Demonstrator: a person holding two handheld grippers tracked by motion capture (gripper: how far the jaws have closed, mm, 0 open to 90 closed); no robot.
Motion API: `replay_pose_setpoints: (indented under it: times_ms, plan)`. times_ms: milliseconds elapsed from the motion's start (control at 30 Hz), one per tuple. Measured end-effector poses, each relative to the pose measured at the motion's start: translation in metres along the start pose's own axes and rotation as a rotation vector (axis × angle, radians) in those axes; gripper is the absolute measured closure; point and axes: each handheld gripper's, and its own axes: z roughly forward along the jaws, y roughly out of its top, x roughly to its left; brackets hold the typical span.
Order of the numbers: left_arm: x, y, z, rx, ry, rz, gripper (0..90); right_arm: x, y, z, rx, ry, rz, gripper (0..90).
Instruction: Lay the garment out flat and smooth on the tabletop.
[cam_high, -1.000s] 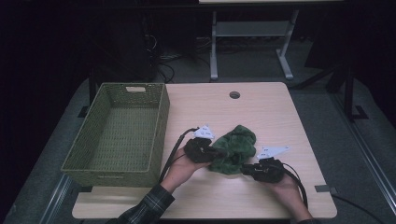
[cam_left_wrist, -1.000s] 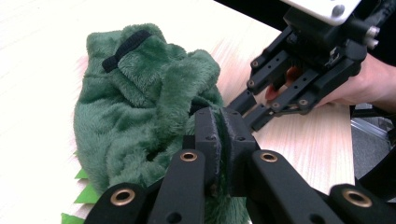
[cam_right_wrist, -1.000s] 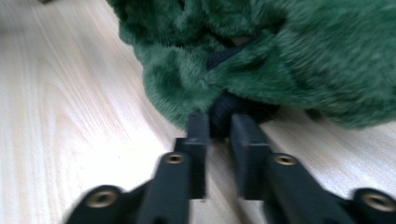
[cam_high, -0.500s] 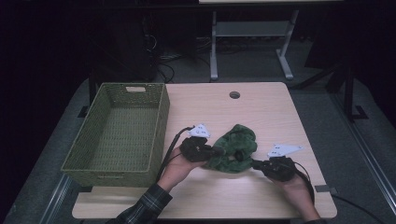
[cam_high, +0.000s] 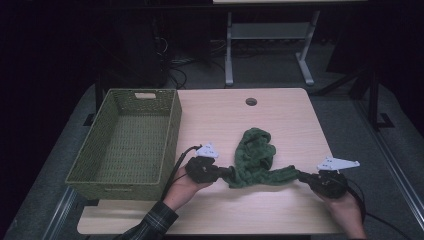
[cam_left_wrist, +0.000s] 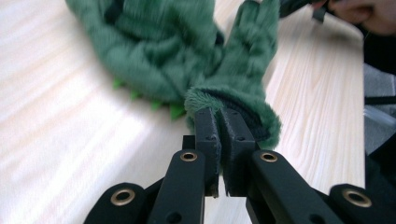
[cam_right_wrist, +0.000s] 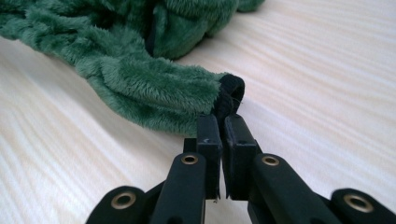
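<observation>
The left tongs (cam_high: 227, 173) and the right tongs (cam_high: 303, 176) point toward each other, well apart, each with jaws pressed together, each carried by one hand.

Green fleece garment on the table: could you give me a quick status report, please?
Left gripper and right gripper shut on opposite ends. Green fleece garment stretched between them on table. Wicker basket at left, not in the way.

A woven green basket (cam_high: 127, 142) stands on the light wooden table (cam_high: 280, 115), just to the left of the left tool. A round hole (cam_high: 251, 101) sits in the tabletop, well beyond both tools. Farther back, a metal stand (cam_high: 267, 45) rests on the floor.
</observation>
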Motion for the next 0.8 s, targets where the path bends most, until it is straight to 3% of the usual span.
replay_pose_setpoints:
  times_ms: [100, 133, 267, 400, 500, 667, 800]
  plan:
    - [-0.001, 0.0, -0.002, 0.004, 0.012, 0.001, 80.3, 0.001, -0.002, 0.001, 0.015, 0.02, -0.006, 84.9]
    - [-0.002, 0.001, -0.004, -0.003, 0.019, 0.0, 74.3, 0.002, -0.003, 0.001, 0.007, 0.012, -0.017, 83.4]
    - [-0.005, 0.009, -0.017, -0.043, 0.027, 0.008, 66.8, 0.003, 0.001, -0.004, -0.023, 0.007, -0.016, 75.0]
    - [-0.014, 0.015, -0.018, -0.064, -0.016, 0.006, 71.9, 0.004, 0.006, -0.012, -0.071, -0.006, -0.014, 70.3]
    - [-0.02, 0.016, -0.01, -0.04, -0.039, 0.008, 78.2, 0.006, 0.011, -0.015, -0.087, 0.02, -0.02, 80.1]
    - [-0.029, 0.015, 0.011, -0.023, -0.091, -0.021, 84.8, 0.011, 0.018, 0.0, -0.038, 0.052, -0.042, 89.7]
    - [-0.037, 0.013, 0.028, 0.024, -0.077, 0.014, 84.9, 0.014, 0.021, 0.014, -0.002, 0.065, -0.06, 89.8]
